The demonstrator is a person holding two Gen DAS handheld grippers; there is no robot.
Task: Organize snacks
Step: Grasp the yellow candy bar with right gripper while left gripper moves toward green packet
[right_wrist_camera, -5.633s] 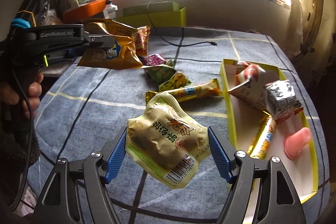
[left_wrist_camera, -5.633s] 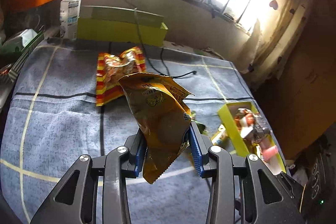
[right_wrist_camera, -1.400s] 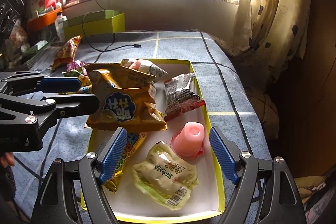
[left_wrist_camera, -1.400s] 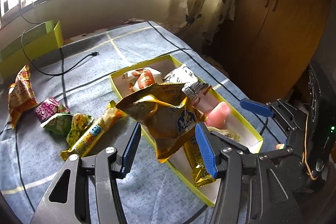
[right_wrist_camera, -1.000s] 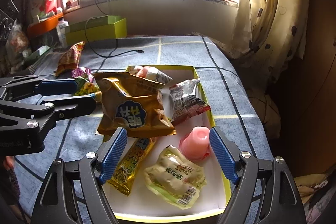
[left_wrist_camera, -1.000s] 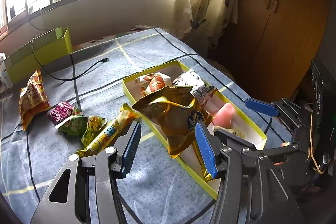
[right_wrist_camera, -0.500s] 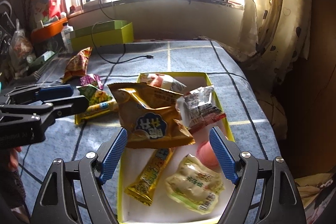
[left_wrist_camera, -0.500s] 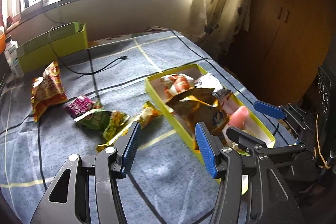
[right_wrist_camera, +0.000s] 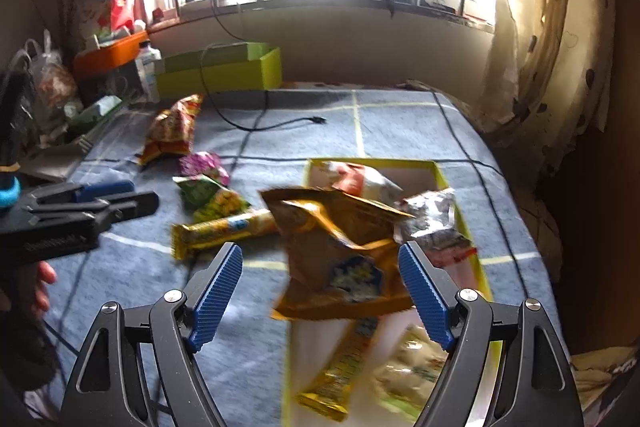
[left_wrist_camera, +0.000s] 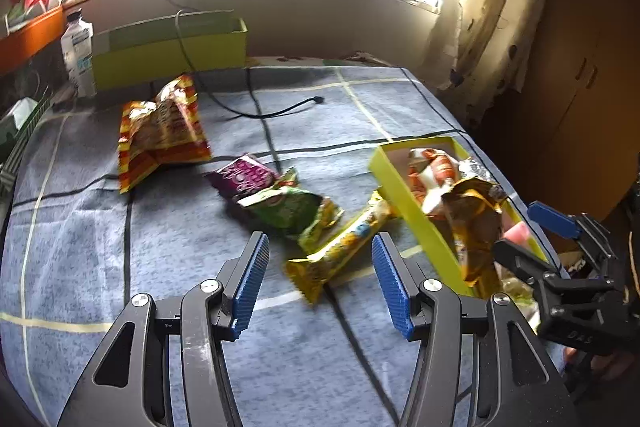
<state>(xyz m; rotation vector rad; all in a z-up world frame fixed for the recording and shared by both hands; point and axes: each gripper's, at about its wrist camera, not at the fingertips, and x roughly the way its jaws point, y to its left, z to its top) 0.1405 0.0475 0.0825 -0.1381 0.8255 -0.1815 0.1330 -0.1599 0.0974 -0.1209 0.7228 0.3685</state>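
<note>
A yellow-rimmed tray (right_wrist_camera: 460,211) holds several snack packets, with an orange-brown chip bag (right_wrist_camera: 340,251) lying on top; the tray (left_wrist_camera: 404,203) and the bag (left_wrist_camera: 476,227) also show in the left wrist view. My right gripper (right_wrist_camera: 320,295) is open and empty over the tray's near end. My left gripper (left_wrist_camera: 318,281) is open and empty above the blue cloth, left of the tray. On the cloth lie a long yellow bar (left_wrist_camera: 340,251), a green packet (left_wrist_camera: 288,207), a magenta packet (left_wrist_camera: 244,177) and a red-yellow striped bag (left_wrist_camera: 160,135).
A green box (left_wrist_camera: 160,43) and a white bottle (left_wrist_camera: 78,55) stand at the back by the wall. A black cable (left_wrist_camera: 272,111) runs across the cloth. Clutter and an orange bin (right_wrist_camera: 112,55) are at the left. A curtain (right_wrist_camera: 540,47) hangs at the right.
My left gripper let go of the orange-brown chip bag into the tray and moved left over the loose snacks. My right gripper drew back, open, after dropping its pale packet earlier.
</note>
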